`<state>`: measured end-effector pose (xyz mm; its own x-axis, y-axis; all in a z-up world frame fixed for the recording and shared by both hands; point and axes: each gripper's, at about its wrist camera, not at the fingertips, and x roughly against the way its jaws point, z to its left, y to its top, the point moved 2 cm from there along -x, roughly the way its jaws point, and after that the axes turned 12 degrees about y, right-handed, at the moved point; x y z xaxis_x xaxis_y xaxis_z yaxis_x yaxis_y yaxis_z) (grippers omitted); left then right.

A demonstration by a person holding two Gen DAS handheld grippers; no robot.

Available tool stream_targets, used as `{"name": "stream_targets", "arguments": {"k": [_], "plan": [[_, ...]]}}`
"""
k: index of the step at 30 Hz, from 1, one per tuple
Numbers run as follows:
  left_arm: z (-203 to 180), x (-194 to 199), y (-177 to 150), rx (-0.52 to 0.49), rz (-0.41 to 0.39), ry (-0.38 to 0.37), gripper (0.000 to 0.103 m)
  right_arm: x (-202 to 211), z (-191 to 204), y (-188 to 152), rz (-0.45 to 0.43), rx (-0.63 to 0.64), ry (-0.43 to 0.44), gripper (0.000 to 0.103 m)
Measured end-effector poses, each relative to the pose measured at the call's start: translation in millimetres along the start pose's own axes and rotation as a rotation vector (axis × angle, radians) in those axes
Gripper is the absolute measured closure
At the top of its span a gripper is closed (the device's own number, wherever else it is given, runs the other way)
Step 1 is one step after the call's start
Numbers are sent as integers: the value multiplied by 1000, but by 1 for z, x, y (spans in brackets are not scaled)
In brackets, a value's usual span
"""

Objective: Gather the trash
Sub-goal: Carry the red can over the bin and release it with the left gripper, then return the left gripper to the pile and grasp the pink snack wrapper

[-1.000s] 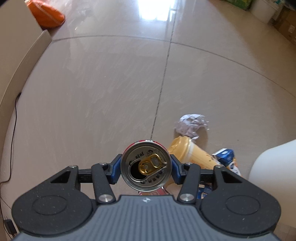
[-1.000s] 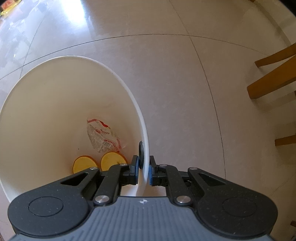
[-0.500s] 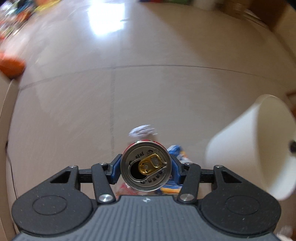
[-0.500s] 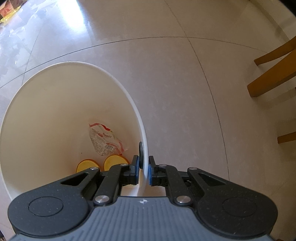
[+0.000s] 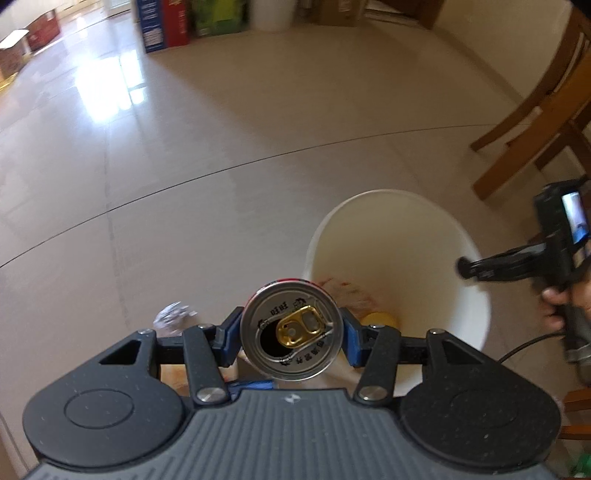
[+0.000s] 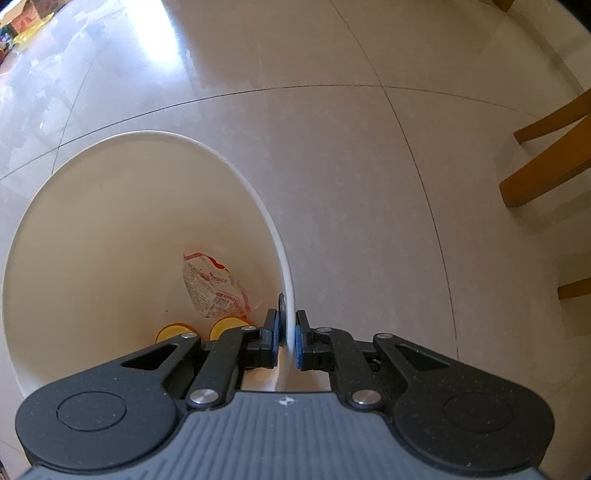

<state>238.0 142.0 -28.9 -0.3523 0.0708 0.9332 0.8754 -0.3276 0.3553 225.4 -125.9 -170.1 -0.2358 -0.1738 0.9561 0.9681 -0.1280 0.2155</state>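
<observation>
My left gripper (image 5: 291,334) is shut on an opened drink can (image 5: 291,332), seen top-on with its gold pull tab, held in the air just left of the white bin (image 5: 399,236). My right gripper (image 6: 287,332) is shut on the bin's rim (image 6: 284,258), one finger inside the wall and one outside. In the left wrist view the right gripper (image 5: 466,266) shows at the bin's right edge, held by a hand. Inside the bin lie a clear printed wrapper (image 6: 212,286) and two yellow round pieces (image 6: 173,332). A crumpled paper ball (image 5: 171,314) lies on the floor left of the can.
Pale glossy floor tiles (image 5: 221,147) stretch ahead. Wooden chair legs (image 6: 546,158) stand to the right of the bin. Boxes and cartons (image 5: 166,22) line the far wall. A blue carton edge (image 5: 251,386) and an orange cup peek out under the left gripper.
The left gripper has risen and swung right with the can, bringing the bin's open mouth and the right gripper into its view. The right gripper has stayed clamped on the rim.
</observation>
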Motion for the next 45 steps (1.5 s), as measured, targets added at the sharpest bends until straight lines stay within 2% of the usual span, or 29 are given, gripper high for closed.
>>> {"name": "stream_targets", "arguments": {"k": [8,14,15,17,22,25,32,37,40,45], "plan": [[-55,-18,14,-44,6,-94,51,-1,0,-1,-2,7,8,93],[-99,-45,5,-103,83,-109,51,-1,-1,-1,0,12,9,92],[-100,-49,2,-98,93,-108,50,0,-2,-1,0,11,12,93],[-101,-56,0,-81,108,-103,38,0,-2,0,1,10,16,93],[-80,-50,-2,-37,79,-76,27,0,-3,0,-1,13,17,93],[-65,-43,3,-8,51,-60,16,-1,-5,-1,1,8,24,93],[-20,-41,-2,85,2,36,11,-1,-6,2,3,1,24,93],[25,-55,-24,190,18,123,9,-2,-5,2,5,-1,20,93],[50,-70,-44,243,36,206,9,-3,-4,1,5,3,15,92],[83,-109,-85,375,126,275,9,-4,-2,1,4,6,12,92]]}}
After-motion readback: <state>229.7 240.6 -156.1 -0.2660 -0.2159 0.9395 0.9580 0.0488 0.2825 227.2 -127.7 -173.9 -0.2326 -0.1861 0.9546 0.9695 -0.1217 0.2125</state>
